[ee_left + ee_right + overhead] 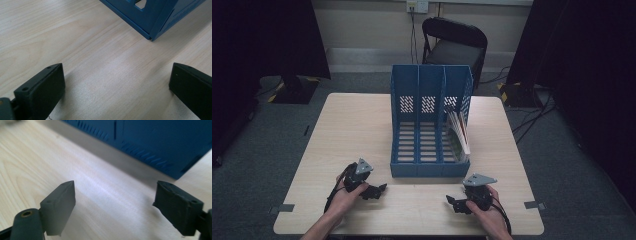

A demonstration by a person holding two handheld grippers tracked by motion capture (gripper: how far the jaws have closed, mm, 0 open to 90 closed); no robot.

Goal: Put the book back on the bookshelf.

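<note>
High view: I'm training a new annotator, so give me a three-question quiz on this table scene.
1. True or false: the books stand in the rightmost slot of the blue rack.
2. What do the left gripper and the right gripper hold? A) a book each B) nothing C) the rack
3. Fill in: both grippers are low over the ____, on the near side of the rack.

Key:
1. True. The other two slots show bare floor slats.
2. B. Both gripper views show open fingers with only wood between them.
3. Table.
</note>
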